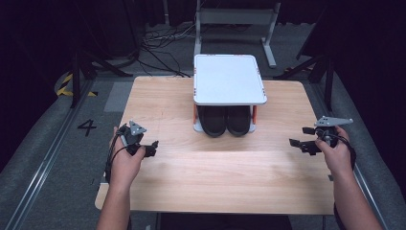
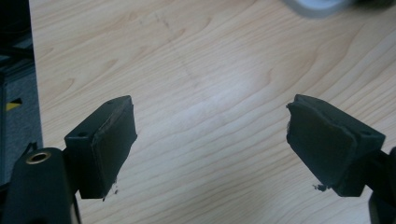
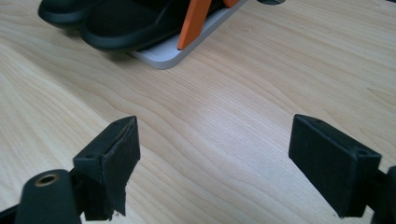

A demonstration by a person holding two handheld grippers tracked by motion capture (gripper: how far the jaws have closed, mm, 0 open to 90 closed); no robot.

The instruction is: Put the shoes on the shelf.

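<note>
Left gripper [image 1: 152, 147] spread over bare wooden bench [image 1: 215, 167], right gripper [image 1: 300, 137] spread at right, pair of black shoes [image 1: 225, 120] under white two-tier rack [image 1: 229, 79] far centre

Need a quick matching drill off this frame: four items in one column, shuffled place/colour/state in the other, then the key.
Column 1
1. shoes
2. shelf top
3. left gripper
4. rack posts

Column 2
A. orange, standing between the two shelves
B. open, empty, over bare wood near the table's left edge
C. black, a pair side by side on the lower shelf
D. white and bare

Pairs: 1-C, 2-D, 3-B, 4-A
</note>
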